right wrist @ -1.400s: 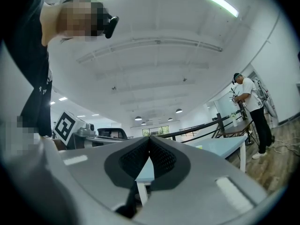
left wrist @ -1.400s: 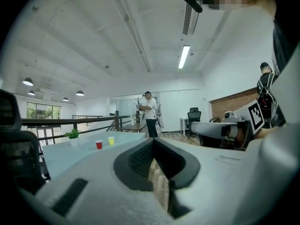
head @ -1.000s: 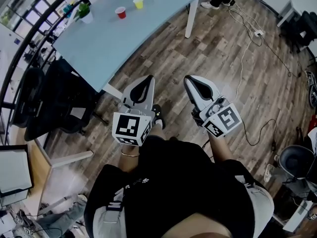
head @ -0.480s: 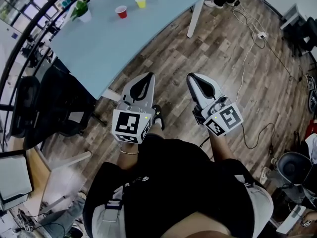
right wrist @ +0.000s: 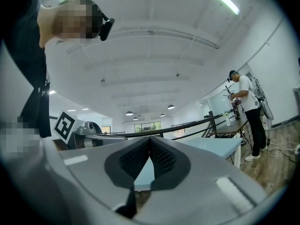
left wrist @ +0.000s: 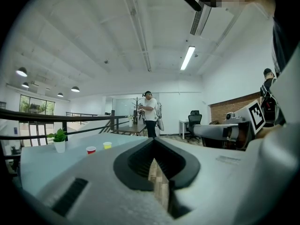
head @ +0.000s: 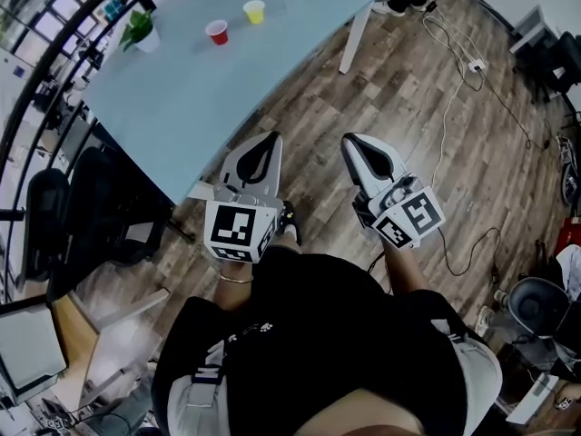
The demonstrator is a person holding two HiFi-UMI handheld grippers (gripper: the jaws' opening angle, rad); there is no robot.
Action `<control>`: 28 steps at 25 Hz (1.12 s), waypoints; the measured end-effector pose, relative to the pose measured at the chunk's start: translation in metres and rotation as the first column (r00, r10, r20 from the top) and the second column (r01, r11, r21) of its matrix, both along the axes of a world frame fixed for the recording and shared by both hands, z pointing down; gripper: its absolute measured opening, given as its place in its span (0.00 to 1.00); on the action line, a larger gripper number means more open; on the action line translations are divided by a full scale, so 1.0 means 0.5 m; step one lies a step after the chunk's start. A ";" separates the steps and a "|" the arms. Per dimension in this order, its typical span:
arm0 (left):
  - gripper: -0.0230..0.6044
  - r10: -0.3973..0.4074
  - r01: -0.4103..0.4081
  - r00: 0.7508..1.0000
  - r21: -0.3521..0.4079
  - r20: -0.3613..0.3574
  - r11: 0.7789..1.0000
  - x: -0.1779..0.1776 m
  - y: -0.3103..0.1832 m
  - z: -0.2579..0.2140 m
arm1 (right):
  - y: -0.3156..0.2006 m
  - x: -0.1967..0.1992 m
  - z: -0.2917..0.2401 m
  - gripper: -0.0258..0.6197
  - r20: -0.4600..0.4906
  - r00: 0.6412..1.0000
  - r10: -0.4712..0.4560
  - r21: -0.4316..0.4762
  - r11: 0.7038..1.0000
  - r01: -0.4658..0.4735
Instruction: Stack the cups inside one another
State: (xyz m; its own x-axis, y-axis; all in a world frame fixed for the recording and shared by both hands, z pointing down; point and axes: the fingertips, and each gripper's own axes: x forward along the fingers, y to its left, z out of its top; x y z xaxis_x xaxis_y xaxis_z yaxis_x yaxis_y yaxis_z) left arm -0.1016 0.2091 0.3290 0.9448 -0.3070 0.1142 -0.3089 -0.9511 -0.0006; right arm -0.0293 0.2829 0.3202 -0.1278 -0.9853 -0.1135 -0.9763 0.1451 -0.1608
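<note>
There are two cups. One is a red cup (head: 217, 32) and one is a yellow cup (head: 254, 11). Both stand upright on the light blue worktop (head: 227, 89), near its far side. They are close to each other but do not touch, so one is not inside the other yet. The red cup is on the left and the yellow cup is on the right. One small green plant (head: 141, 31) in a white pot stands on the same worktop, to the left of the red cup.

There are two tongs. The left tongs (head: 265, 145) and the right tongs (head: 356, 145) are held side by side over the wood floor (head: 408, 89), in front of a person in a black top (head: 318, 334). Both point toward the worktop and are well apart from the cups. The left tongs are pressed together at the tips and pinch nothing. The right tongs are pressed together too, with nothing in them. Each has one cube with black and white squares at its back end.

Two black chairs (head: 113, 212) stand at the near left side of the worktop. One white cord (head: 447, 107) lies on the floor on the right.

In the left gripper view, the two cups and the plant show small, far ahead on the left. One other person (left wrist: 150, 118) in a white top stands far off, past the worktop.
</note>
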 end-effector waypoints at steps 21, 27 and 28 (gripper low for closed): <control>0.02 0.029 -0.029 0.999 -0.026 -0.027 0.999 0.066 -0.217 -0.004 | -0.191 0.066 -0.007 0.04 -0.009 0.998 0.066 -0.037 0.997 -0.066; 0.02 0.039 -0.040 0.999 -0.031 -0.033 0.999 0.071 -0.274 -0.003 | -0.244 0.069 -0.006 0.04 -0.017 0.997 0.078 -0.049 0.996 -0.079; 0.02 0.041 -0.042 0.999 -0.034 -0.034 0.999 0.072 -0.284 -0.001 | -0.254 0.069 -0.003 0.04 -0.018 0.997 0.081 -0.053 0.995 -0.082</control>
State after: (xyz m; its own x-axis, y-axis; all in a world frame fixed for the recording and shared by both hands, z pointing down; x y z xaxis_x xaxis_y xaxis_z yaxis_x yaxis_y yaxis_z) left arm -0.0659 0.0671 0.3282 0.9601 -0.2641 0.0924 -0.2687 -0.9623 0.0419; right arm 0.0054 0.1561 0.3185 -0.0485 -0.9971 -0.0593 -0.9869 0.0570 -0.1508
